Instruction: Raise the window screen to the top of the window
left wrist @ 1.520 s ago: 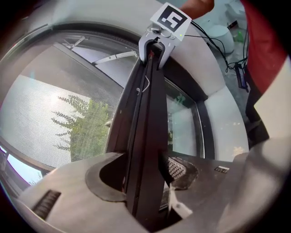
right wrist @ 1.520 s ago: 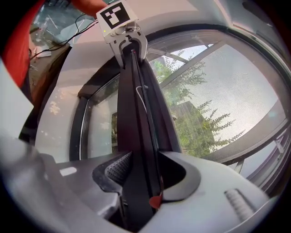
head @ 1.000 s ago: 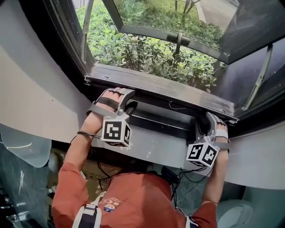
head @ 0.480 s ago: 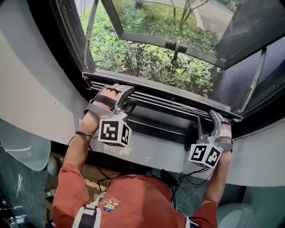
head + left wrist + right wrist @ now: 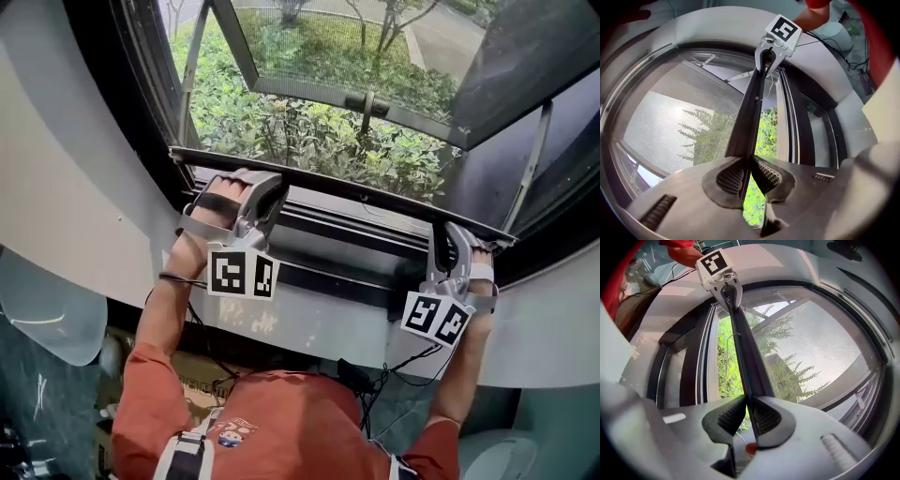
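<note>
Since the jaws of the left gripper (image 5: 748, 165) and right gripper (image 5: 746, 405) have just closed onto the screen bar (image 5: 347, 191), one pinching near each end, its long axis runs level between them, just above the lower window frame (image 5: 356, 253), so travel lies straight up.

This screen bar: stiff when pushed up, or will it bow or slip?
The bar runs straight between left tongs and right tongs, whose jaws have just closed on it: probably stiff. The mesh is thin and see-through, so likely light. The bar is narrow and smooth; it may slip.
</note>
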Demonstrator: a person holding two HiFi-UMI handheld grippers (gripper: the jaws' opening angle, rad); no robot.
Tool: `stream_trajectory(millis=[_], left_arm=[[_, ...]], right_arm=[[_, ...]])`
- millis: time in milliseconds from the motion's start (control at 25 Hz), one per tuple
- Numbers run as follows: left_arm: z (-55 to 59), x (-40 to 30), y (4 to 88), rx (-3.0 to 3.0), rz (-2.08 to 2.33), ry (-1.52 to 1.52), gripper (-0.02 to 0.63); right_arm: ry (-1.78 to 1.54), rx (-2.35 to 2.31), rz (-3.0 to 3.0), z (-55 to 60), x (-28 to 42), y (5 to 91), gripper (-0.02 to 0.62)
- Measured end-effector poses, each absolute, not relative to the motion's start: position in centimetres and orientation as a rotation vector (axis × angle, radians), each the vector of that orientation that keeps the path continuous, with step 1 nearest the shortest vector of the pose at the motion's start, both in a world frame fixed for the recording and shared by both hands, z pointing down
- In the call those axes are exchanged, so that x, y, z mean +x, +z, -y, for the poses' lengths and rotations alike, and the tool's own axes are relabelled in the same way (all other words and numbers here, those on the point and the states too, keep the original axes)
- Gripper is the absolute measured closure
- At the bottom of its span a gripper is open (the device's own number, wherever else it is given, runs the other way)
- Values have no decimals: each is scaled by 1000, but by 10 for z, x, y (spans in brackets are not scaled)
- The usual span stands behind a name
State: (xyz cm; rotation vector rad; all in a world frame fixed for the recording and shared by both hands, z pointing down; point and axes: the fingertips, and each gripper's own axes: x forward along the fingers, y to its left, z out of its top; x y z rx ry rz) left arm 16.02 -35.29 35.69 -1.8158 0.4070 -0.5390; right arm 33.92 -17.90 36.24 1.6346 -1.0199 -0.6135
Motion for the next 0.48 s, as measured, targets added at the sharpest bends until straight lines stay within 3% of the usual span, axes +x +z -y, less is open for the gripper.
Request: stream_trajectory(millis=[480], left_arm=[[354,163,328,-1765,-464,-459,561]], right_arm=[[-675,1658,970,179,341,332,546]])
